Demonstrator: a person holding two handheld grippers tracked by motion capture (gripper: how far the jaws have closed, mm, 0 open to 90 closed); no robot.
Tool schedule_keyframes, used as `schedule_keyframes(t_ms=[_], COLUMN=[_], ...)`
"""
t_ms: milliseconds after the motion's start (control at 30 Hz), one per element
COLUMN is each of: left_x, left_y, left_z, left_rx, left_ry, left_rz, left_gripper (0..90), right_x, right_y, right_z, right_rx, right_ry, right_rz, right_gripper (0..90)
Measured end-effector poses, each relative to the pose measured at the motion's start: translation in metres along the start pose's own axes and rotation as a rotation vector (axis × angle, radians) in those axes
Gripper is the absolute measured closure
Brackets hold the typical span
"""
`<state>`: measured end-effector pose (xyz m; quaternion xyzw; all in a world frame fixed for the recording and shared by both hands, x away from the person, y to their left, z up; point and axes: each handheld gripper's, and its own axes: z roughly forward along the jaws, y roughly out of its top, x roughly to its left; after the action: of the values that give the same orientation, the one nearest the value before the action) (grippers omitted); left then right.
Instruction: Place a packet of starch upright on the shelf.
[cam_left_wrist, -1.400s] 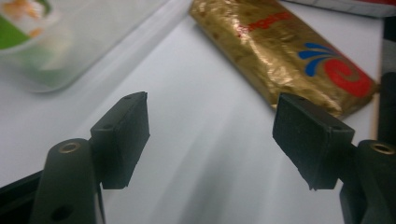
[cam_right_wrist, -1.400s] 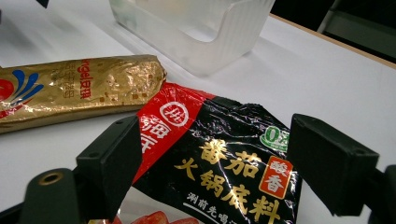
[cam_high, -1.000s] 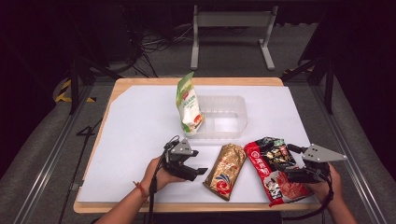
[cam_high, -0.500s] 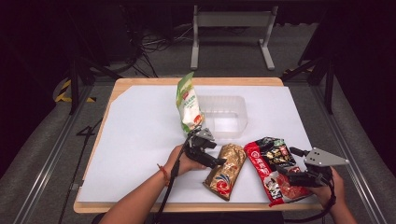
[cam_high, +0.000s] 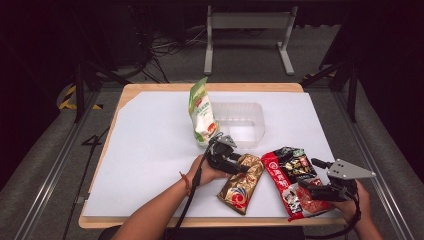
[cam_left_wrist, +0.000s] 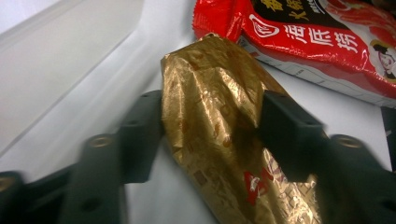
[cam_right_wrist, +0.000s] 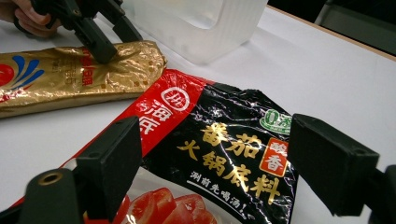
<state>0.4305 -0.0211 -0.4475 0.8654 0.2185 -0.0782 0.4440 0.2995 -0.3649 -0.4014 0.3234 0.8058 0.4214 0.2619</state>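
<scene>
A gold foil packet lies near the table's front edge. My left gripper is at its far end. In the left gripper view both pads press into the crumpled foil; the jaws have just been closing on it. A red and black soup-base packet lies to its right. My right gripper hovers low over that packet's near half. In the right gripper view its jaws stand wide apart, open, with the packet below them. That view also has the gold packet and the left gripper farther off.
A clear plastic tub sits at mid-table just behind the gold packet. A green and white bag stands upright against its left side. A white sheet covers the wooden table, whose front edge is close to both packets.
My left gripper moved right from the bare sheet to the gold packet's far end, and its jaws closed onto the foil. The right gripper stayed put.
</scene>
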Motion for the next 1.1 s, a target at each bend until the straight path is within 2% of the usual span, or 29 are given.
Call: schedule_keyframes(t_ms=[33,67,133,167,200,333,700,767,967,1033,1100], left_x=[0.0,0.001,0.0,0.0,-0.002,-0.008,-0.01,-0.01,-0.014,-0.016,-0.016], left_y=[-0.001,-0.002,-0.004,-0.005,-0.005,-0.004,-0.014,-0.017,-0.025,-0.029,-0.035], left_z=[-0.001,-0.002,-0.004,-0.004,-0.003,-0.004,-0.03,-0.035,-0.051,-0.055,-0.061], left_rx=[-0.006,-0.009,0.004,0.003,0.014,0.018,0.012,0.021,-0.001,0.001,-0.002], left_ry=[0.004,0.017,0.044,0.04,0.056,0.097,0.154,0.15,0.135,0.149,0.139], left_rz=[0.002,0.005,0.028,0.035,0.054,0.101,0.114,0.117,0.102,0.113,0.093], left_gripper=[58.7,63.5,82.8,86.8,90.0,90.0,90.0,90.0,90.0,90.0,90.0], right_x=[0.0,0.0,0.0,0.001,0.001,0.001,0.001,0.001,0.0,-0.001,0.0], right_y=[0.0,0.0,0.001,0.001,0.002,0.002,0.003,0.003,0.002,0.002,0.002], right_z=[0.0,0.0,0.0,0.0,0.001,0.002,0.0,0.0,0.0,0.001,0.001], right_rx=[-0.001,-0.002,-0.002,-0.001,-0.002,-0.002,-0.009,-0.013,-0.006,-0.004,-0.001], right_ry=[0.001,0.001,0.004,0.001,0.003,0.006,0.013,0.018,0.017,0.017,0.016], right_rz=[0.0,0.001,-0.002,-0.005,-0.005,-0.009,-0.006,0.003,0.007,0.008,0.006], right_gripper=[18.4,18.4,18.3,18.3,18.4,18.3,20.7,21.0,21.0,21.0,20.9])
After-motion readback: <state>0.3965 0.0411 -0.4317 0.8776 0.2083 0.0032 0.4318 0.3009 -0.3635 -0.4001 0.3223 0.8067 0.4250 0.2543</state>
